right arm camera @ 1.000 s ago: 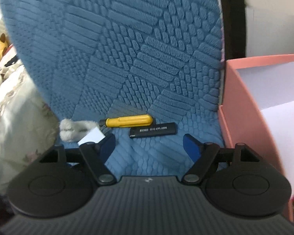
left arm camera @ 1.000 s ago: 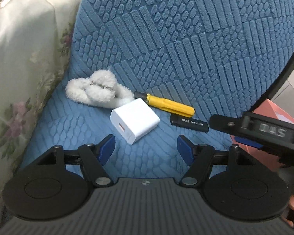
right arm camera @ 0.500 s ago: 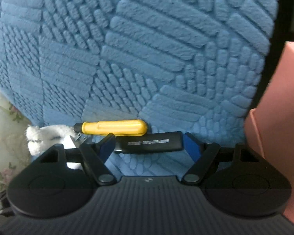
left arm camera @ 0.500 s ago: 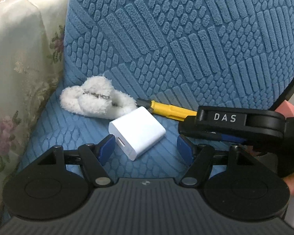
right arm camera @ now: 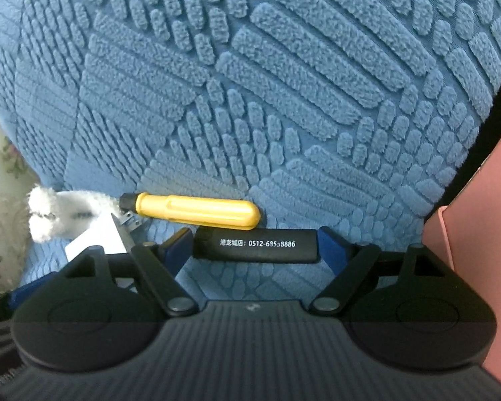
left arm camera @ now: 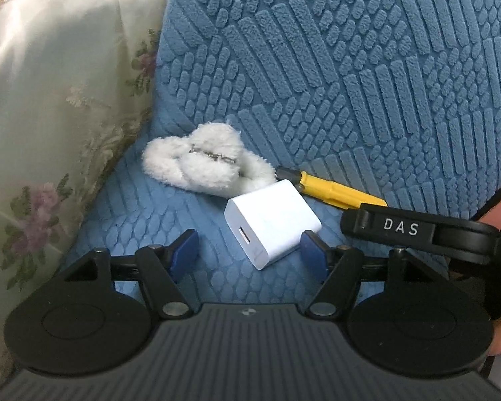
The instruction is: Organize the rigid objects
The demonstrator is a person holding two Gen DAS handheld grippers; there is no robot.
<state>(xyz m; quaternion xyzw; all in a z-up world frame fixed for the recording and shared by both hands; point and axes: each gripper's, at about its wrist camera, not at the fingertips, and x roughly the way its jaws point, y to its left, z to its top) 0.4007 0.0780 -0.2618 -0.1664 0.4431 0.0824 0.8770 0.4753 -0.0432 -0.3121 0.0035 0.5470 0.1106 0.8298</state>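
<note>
Between the open right gripper (right arm camera: 255, 245) pads lies the black stick (right arm camera: 255, 244); close squarely across its length. Left gripper (left arm camera: 249, 249) open, straddling the white charger (left arm camera: 272, 222).

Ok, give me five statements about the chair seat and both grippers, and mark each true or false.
1. The right gripper has its fingers at either end of the black stick. True.
2. The left gripper is shut on the charger. False: its jaws are open, with the charger lying between them on the seat.
3. The screwdriver has a yellow handle. True.
4. The fluffy white thing lies inside the pink box. False: it lies on the blue seat behind the charger.
5. The black stick has white print on it. True.
</note>
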